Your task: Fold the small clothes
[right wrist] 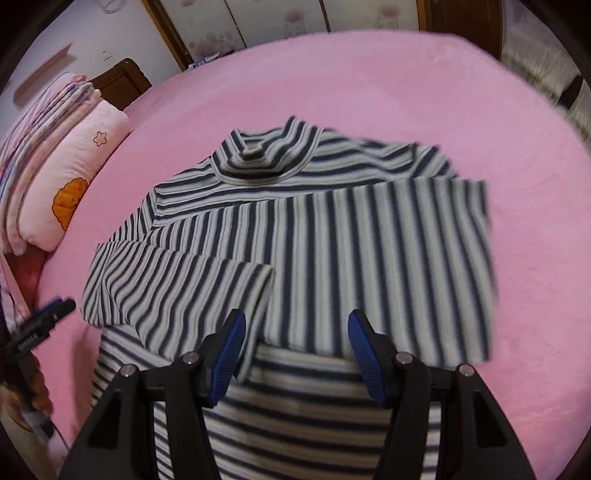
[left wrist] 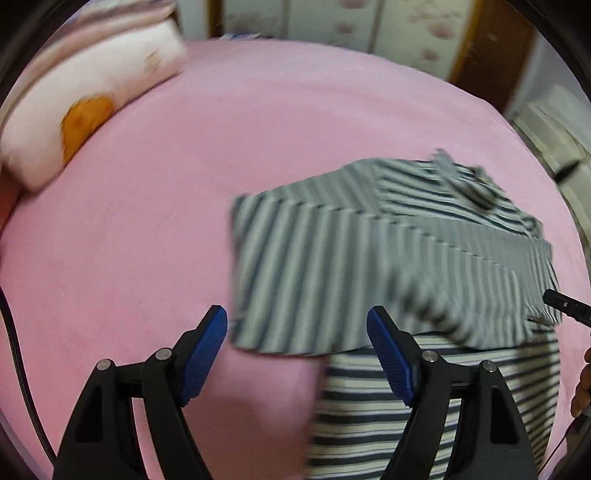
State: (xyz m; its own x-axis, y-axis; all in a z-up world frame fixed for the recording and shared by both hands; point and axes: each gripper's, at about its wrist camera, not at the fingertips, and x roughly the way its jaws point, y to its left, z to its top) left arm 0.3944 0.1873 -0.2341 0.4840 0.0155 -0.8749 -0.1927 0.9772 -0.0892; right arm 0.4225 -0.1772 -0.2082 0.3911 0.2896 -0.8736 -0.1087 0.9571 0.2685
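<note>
A small navy-and-white striped turtleneck top (right wrist: 295, 229) lies on the pink bed sheet (right wrist: 369, 92), collar away from me, both sleeves folded across the chest. It also shows in the left wrist view (left wrist: 388, 266). My right gripper (right wrist: 296, 350) is open and empty, hovering over the shirt's lower body. My left gripper (left wrist: 296, 350) is open and empty, at the shirt's left edge, over the folded sleeve's cuff and the sheet. The left gripper's tip shows at the left of the right wrist view (right wrist: 48, 314); the right gripper's tip shows at the right of the left wrist view (left wrist: 565, 304).
A pink pillow with an orange print (right wrist: 70, 184) and folded striped bedding (right wrist: 44, 110) lie at the bed's left side. A wooden headboard (right wrist: 122, 77) and wardrobe doors (right wrist: 277, 18) stand behind. A white blanket (left wrist: 554, 136) lies past the bed's right edge.
</note>
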